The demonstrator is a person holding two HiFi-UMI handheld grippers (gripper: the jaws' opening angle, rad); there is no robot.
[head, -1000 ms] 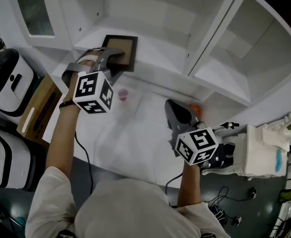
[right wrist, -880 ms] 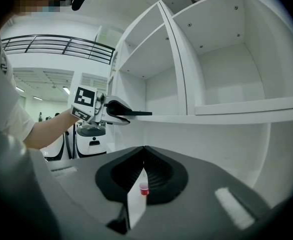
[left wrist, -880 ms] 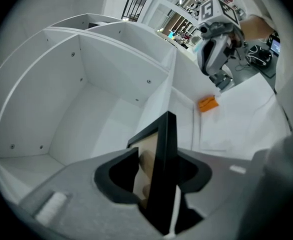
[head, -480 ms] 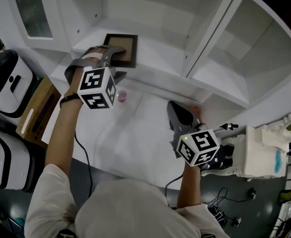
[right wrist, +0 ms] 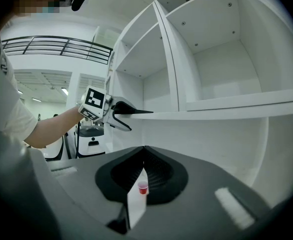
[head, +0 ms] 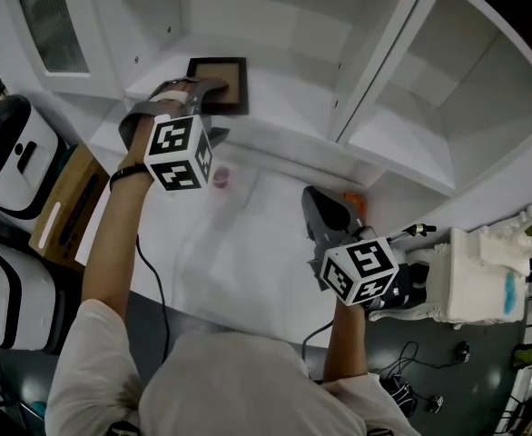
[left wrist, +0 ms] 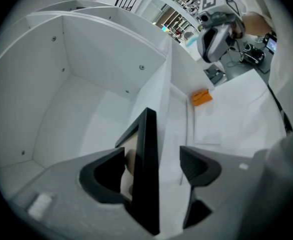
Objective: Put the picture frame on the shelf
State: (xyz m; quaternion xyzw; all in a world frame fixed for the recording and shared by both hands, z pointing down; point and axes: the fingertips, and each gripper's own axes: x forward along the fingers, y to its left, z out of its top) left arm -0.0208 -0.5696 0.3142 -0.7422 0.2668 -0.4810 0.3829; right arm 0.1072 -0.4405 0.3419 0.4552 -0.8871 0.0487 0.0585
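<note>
The picture frame [head: 219, 84] is seen lying flat on the lower shelf [head: 289, 121] of the white unit, at approx. 11 o'clock in the head view, dark border up and tan centre showing. The left gripper [head: 213, 112] is reached in over the frame's near edge. In the left gripper view the frame [left wrist: 147, 134] is seen edge-on between the jaws of the left gripper [left wrist: 152, 160]. The jaws are opening: a clear gap is seen btwn the frame and the jaw at 3 o'clock, w/ the white shelf edge in that gap. The other jaw is close by the frame's face; contact can't be made out.

The right gripper [head: 319, 198] is held low over the white table [head: 248, 252], well apart from the frame, at approx. 5 o'clock from it. Its jaws are seen together at the tips, w/ nothing clamped [right wrist: 144, 153].

A small pink cup [head: 221, 176] is stood on the table at 6 o'clock from the left gripper. An orange item [head: 354, 200] is seen just beside the right gripper, at its 2 o'clock.
</note>
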